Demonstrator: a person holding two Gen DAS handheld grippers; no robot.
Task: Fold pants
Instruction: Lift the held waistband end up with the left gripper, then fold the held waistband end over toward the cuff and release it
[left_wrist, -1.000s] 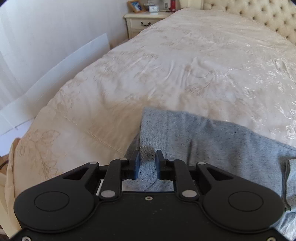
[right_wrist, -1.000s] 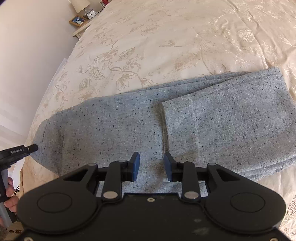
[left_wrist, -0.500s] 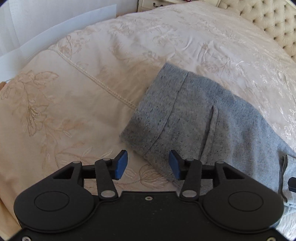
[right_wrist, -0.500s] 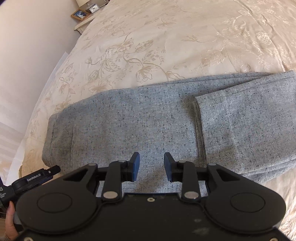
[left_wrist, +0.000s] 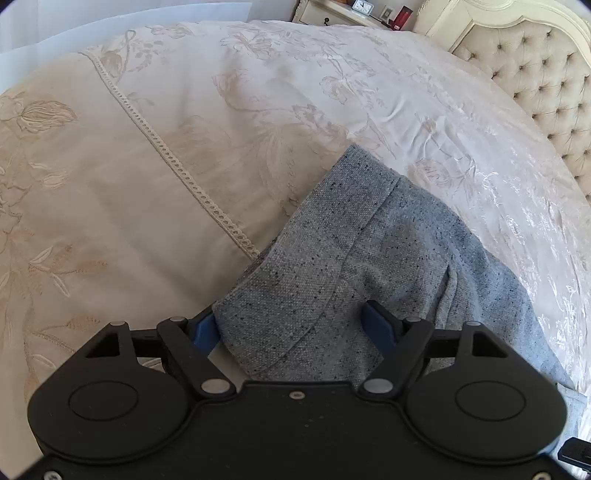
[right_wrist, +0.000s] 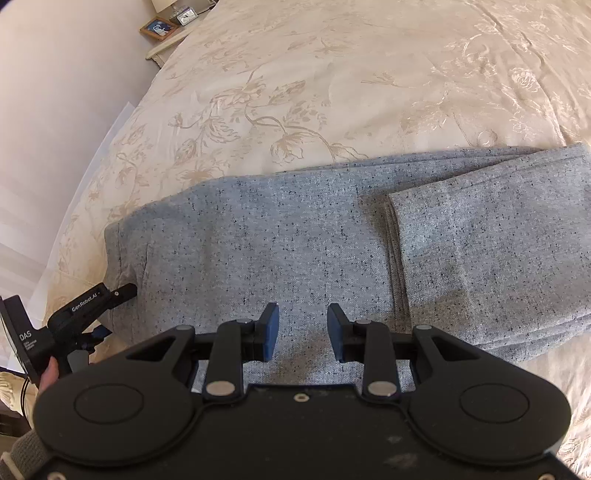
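Soft speckled grey woven pants (right_wrist: 295, 243) lie partly folded on the cream floral bedspread (right_wrist: 332, 74).
The left hand-held gripper (left_wrist: 295, 328) is spread around the waistband corner, unclosed; the right hand-held gripper (right_wrist: 303, 330) hovers spread above mid-fabric. The limp, light cloth probably wants pinching at both waistband corners.

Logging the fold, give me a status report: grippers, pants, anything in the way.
Left gripper open, straddling the pants' waistband corner. Right gripper open, over mid-pants. Grey pants flat on bedspread, leg ends already folded over. Nothing in the way.
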